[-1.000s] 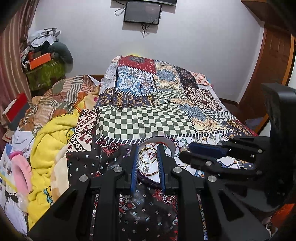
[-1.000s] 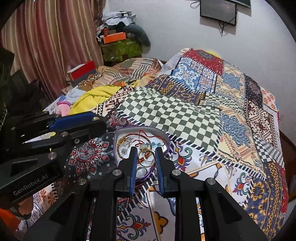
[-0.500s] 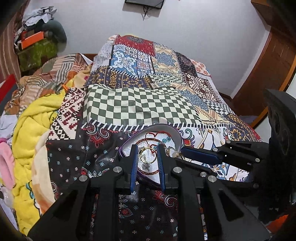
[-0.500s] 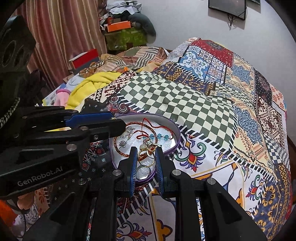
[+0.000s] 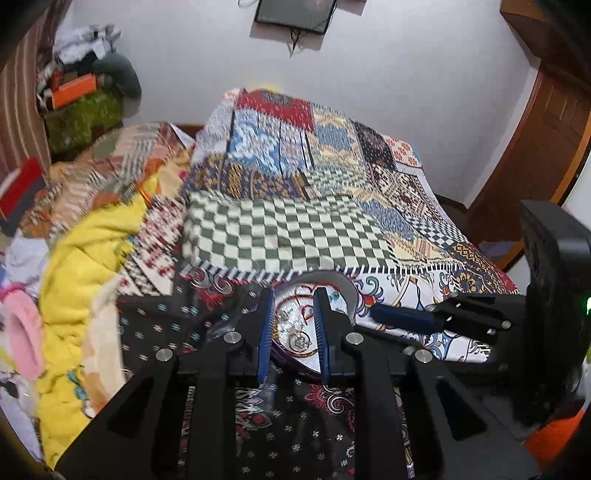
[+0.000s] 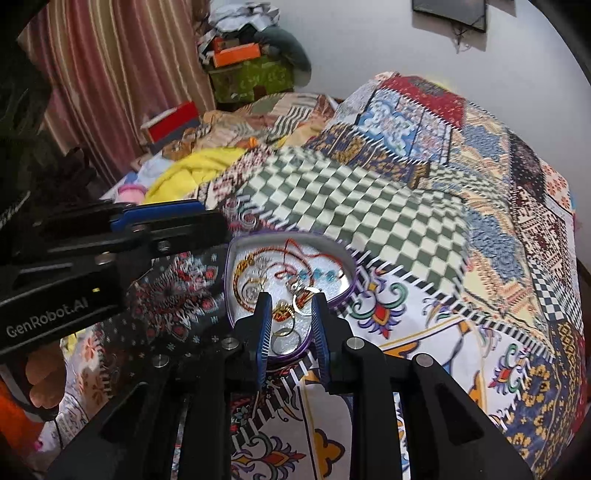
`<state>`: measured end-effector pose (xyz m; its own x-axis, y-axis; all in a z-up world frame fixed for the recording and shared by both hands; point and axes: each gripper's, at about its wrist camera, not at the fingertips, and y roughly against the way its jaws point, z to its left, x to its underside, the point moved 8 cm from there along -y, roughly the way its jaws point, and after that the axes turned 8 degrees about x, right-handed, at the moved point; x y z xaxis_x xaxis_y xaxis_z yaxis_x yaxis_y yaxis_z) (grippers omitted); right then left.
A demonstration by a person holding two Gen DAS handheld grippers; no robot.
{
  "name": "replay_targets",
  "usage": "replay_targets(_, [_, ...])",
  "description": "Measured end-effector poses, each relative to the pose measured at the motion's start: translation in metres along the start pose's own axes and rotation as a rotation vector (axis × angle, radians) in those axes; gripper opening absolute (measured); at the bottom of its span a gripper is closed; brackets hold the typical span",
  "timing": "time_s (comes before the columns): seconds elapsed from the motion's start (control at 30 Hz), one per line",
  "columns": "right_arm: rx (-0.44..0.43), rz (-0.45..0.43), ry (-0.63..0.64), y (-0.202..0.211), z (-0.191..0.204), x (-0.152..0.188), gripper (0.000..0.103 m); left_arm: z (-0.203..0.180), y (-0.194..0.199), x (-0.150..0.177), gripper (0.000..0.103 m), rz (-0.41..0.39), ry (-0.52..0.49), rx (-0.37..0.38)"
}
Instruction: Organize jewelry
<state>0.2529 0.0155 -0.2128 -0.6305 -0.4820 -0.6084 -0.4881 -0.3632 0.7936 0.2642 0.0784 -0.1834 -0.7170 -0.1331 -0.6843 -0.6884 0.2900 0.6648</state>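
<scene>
Left wrist view: left gripper [image 5: 292,328] low over patchwork bedspread [image 5: 288,236], blue-padded fingers [image 5: 265,332] parted, nothing between them. Framed in the gap: heart-shaped tray [image 5: 347,291] with purple rim and pale lining, resting on the bedspread. Inside the tray, a small gold ring-like piece [image 5: 298,341] and red cord, both blurred. Right gripper [image 5: 399,319] entering from the right, tips near the tray's right edge; contact with the rim not determinable from here. Yellow blanket [image 5: 77,266] heaped at the left of the bed, pink item [image 5: 22,332] beside it. Dark screen [image 5: 293,16] on the white wall beyond.

Right wrist view: right gripper [image 6: 291,332] with fingers parted, straddling the near end of the tray [image 6: 236,254]; nothing gripped. Between the fingers, gold hoops [image 6: 284,332] lying on the lining, not pinched. Further in: red cord necklace [image 6: 295,254], row of turquoise beads [image 6: 319,274], gold chain [image 6: 243,266] at the left side, all tangled loosely and partly motion-blurred. Left gripper [image 6: 207,221] coming in from the left, tips just beside the tray's far left rim, pads slightly apart, holding nothing. Part of a hand [image 6: 44,384] visible under the left gripper body. Striped curtain [image 6: 110,81] and stacked boxes [image 6: 251,70] in the far corner.
</scene>
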Motion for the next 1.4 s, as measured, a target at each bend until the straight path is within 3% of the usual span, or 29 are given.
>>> replay_targets(0.2, [0.043, -0.116, -0.075, 0.054, -0.016, -0.020, 0.020, -0.022, 0.050, -0.014, 0.019, -0.104, -0.067, -0.055])
replay_targets(0.6, [0.151, -0.536, -0.117, 0.236, -0.003, -0.036, 0.020, -0.097, 0.194, -0.029, 0.019, -0.431, -0.187, -0.103])
replay_targets(0.67, [0.155, -0.594, -0.124, 0.258, 0.004, -0.032, 0.021, -0.107, 0.216, -0.026, 0.025, -0.482, -0.204, -0.110])
replay_targets(0.73, [0.157, -0.637, -0.130, 0.277, 0.012, -0.025, 0.030, -0.118, 0.241, -0.021, 0.038, -0.545, -0.226, -0.131])
replay_targets(0.8, [0.180, -0.678, -0.147, 0.291, 0.015, -0.020, 0.051, -0.126, 0.258, -0.015, 0.047, -0.591, -0.244, -0.154])
replay_targets(0.97, [0.246, -0.762, -0.171, 0.314, 0.022, -0.005, 0.084, -0.138, 0.285, 0.002, 0.078, -0.660, -0.251, -0.204])
replay_targets(1.03, [0.270, -0.780, -0.171, 0.317, 0.024, -0.002, 0.086, -0.139, 0.292, 0.007, 0.095, -0.677, -0.244, -0.208])
replay_targets(1.13, [0.294, -0.784, -0.164, 0.317, 0.026, 0.000, 0.088, -0.138, 0.296, 0.010, 0.100, -0.687, -0.235, -0.216])
replay_targets(1.27, [0.297, -0.780, -0.187, 0.317, 0.022, 0.004, 0.103, -0.136, 0.298, 0.013, 0.102, -0.683, -0.222, -0.217])
replay_targets(1.4, [0.305, -0.772, -0.193, 0.319, 0.018, 0.010, 0.103, -0.134, 0.299, 0.016, 0.102, -0.677, -0.211, -0.221])
